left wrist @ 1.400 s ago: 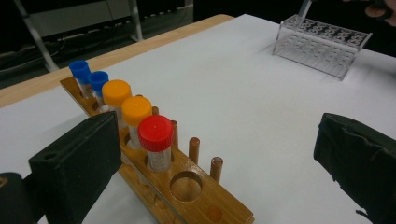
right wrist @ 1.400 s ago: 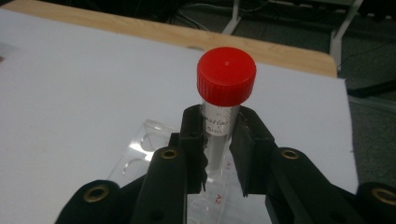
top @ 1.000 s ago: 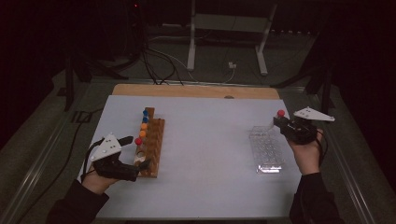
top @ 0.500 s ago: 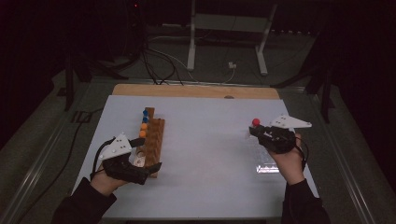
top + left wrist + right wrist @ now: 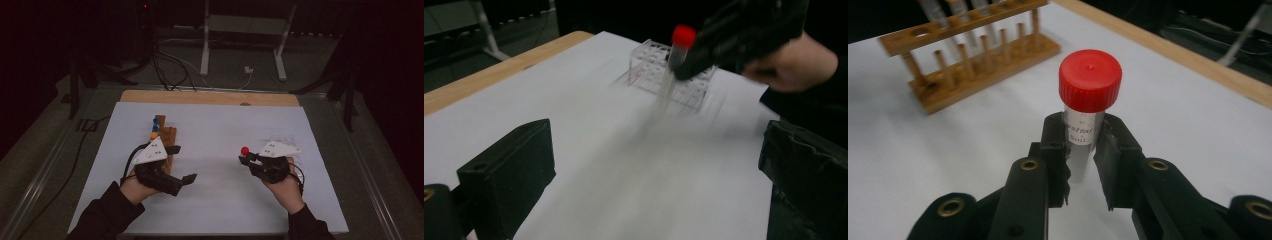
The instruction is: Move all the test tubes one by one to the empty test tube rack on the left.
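A clear tube with a red cap (image 5: 245, 150) stands upright between the jaws of my right gripper (image 5: 248, 160), which is shut on it near the table's middle right. In the right gripper view the pads (image 5: 1054, 145) clamp the tube (image 5: 1083, 135) just under its cap. My left gripper (image 5: 182, 164) is open and empty, a little right of the wooden tube rack (image 5: 164, 134). Its two jaws stand wide apart in the left gripper view, which looks at the held tube (image 5: 669, 80). That tube hangs in front of a clear plastic rack (image 5: 659, 75).
The wooden rack (image 5: 978, 50) carries several capped tubes, blue and orange among them. A white sheet (image 5: 215, 130) covers the table, and a wooden strip (image 5: 210, 97) runs along its far edge. Cables and stand legs lie on the floor beyond.
The right gripper has carried the red-capped tube leftward, away from the clear rack toward the table's middle. The left gripper has moved right, off the wooden rack's near end.
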